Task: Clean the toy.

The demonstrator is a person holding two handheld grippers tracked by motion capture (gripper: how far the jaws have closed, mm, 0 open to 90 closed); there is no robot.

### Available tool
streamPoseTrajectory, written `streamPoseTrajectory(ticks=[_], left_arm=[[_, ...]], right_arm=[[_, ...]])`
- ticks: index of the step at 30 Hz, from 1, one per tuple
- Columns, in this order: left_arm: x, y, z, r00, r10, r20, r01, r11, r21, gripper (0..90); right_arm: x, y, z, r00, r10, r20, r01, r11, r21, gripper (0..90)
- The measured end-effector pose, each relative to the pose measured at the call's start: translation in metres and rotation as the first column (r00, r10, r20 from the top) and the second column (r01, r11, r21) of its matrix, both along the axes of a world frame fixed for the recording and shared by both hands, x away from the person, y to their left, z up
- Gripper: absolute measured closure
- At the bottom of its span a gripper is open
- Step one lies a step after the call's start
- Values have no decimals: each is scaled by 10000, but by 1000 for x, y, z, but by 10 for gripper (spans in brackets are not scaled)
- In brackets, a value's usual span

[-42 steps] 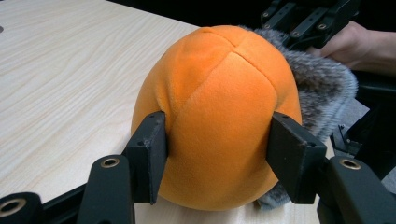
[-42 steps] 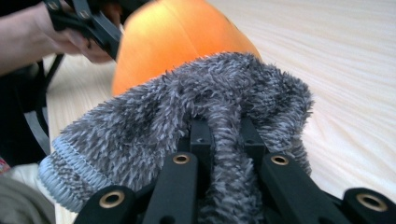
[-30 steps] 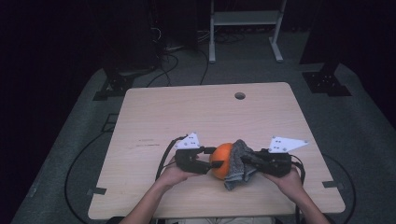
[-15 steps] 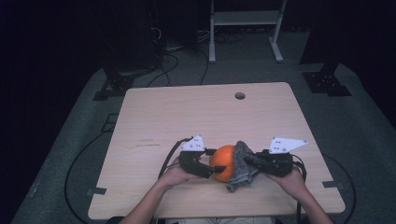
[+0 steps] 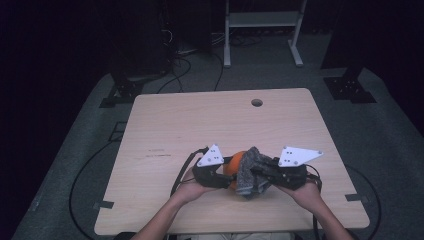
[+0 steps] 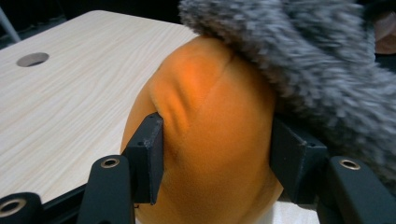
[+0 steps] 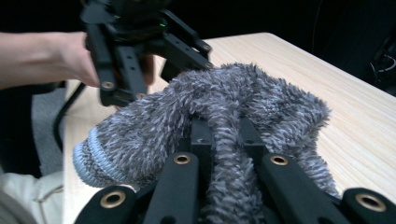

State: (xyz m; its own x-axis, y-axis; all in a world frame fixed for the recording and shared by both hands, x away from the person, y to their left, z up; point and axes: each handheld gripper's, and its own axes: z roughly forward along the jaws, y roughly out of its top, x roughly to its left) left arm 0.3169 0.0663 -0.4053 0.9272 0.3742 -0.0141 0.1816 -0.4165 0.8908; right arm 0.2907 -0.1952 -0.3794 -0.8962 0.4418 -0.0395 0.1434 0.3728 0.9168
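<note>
Between the left gripper's (image 6: 217, 161) closing jaws, orange ball (image 6: 210, 140), grey sock (image 7: 224, 112) draped over it, pinched by right gripper (image 7: 224, 140)

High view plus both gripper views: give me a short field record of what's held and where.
left gripper: jaws closed on the orange soft ball, having just tightened
right gripper: jaws pinch a fold of the grey fuzzy sock
sock position: draped over the ball's top and right side
table: light wood, round hole near the far edge
location: near edge, between both hands
</note>
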Motion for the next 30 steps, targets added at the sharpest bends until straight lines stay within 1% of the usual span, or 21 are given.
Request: streamPoseTrajectory(ticks=[2, 4, 5, 7, 9, 10, 12, 14, 16, 17, 18, 19, 20, 21, 22, 23, 24, 25, 26, 28, 30], left_arm=[[2, 4, -3, 9989, -349, -323, 349, 9994, 18, 399], [4, 6, -6, 9972, -536, -528, 532, 9985, -99, 358], [5, 7, -8, 9965, -599, -582, 591, 9981, -147, 358], [5, 6, -9, 9976, -490, -488, 482, 9987, -176, 377], [2, 2, -10, 9989, -327, -324, 326, 9995, -24, 399], [0, 0, -10, 9990, -357, -262, 357, 9994, 30, 407], [-2, -5, -11, 9986, -508, -168, 512, 9985, 199, 416], [-5, -9, -11, 9983, -581, 31, 580, 9977, 345, 429], [-5, -8, -11, 9977, -672, -29, 673, 9972, 328, 434], [-5, -7, -12, 9973, -728, -129, 731, 9970, 234, 437], [-4, -4, -13, 9962, -845, -208, 849, 9962, 210, 439], [-3, -3, -14, 9957, -887, -269, 890, 9959, 128, 439], [-3, -1, -14, 9957, -881, -299, 883, 9961, 59, 432], [-1, 0, -13, 9961, -830, -297, 830, 9965, -21, 398], [0, 1, -12, 9972, -665, -342, 662, 9977, -118, 339], [3, 1, -12, 9983, -361, -454, 360, 9993, -38, 269], [6, 0, -12, 9974, -277, -673, 283, 9996, 88, 191], [8, 0, -14, 9953, -397, -878, 396, 9992, -27, 191], [6, -2, -16, 9945, -570, -876, 567, 9984, -66, 231], [2, -7, -19, 9942, -910, -581, 926, 9954, 247, 314], [-3, -12, -19, 9920, -1215, -339, 1232, 9908, 562, 368]], right_arm=[[7, -2, -4, 9997, -195, -164, 190, 9994, -300, 811], [13, -11, -14, 9976, -369, -586, 363, 9993, -112, 811], [13, -11, -14, 9976, -369, -586, 363, 9993, -112, 811], [12, -15, -16, 9971, -462, -599, 455, 9989, -124, 811], [9, -16, -16, 9971, -423, -628, 410, 9989, -223, 811], [6, -15, -15, 9972, -342, -669, 325, 9991, -260, 811], [0, -9, -11, 9987, 12, -519, -32, 9993, -382, 811], [-2, -3, -7, 9994, 179, -286, -196, 9980, -593, 811], [2, -3, -4, 9999, 34, -158, -44, 9976, -693, 811], [5, -6, -4, 9997, -67, -239, 53, 9984, -566, 811], [8, -9, -5, 9993, -229, -299, 213, 9983, -537, 810], [11, -13, -6, 9984, -479, -290, 462, 9974, -551, 810], [13, -17, -8, 9973, -608, -402, 586, 9968, -541, 811], [14, -21, -11, 9963, -669, -540, 641, 9966, -521, 811], [14, -24, -14, 9954, -708, -644, 673, 9963, -543, 811], [13, -27, -16, 9951, -699, -699, 659, 9961, -590, 811], [10, -31, -18, 9943, -665, -830, 617, 9963, -590, 811], [10, -31, -18, 9943, -665, -830, 617, 9963, -590, 811], [8, -32, -19, 9945, -658, -817, 606, 9961, -641, 812], [4, -31, -16, 9951, -532, -828, 471, 9961, -741, 813], [-2, -21, -12, 9975, -194, -674, 132, 9958, -910, 813]])
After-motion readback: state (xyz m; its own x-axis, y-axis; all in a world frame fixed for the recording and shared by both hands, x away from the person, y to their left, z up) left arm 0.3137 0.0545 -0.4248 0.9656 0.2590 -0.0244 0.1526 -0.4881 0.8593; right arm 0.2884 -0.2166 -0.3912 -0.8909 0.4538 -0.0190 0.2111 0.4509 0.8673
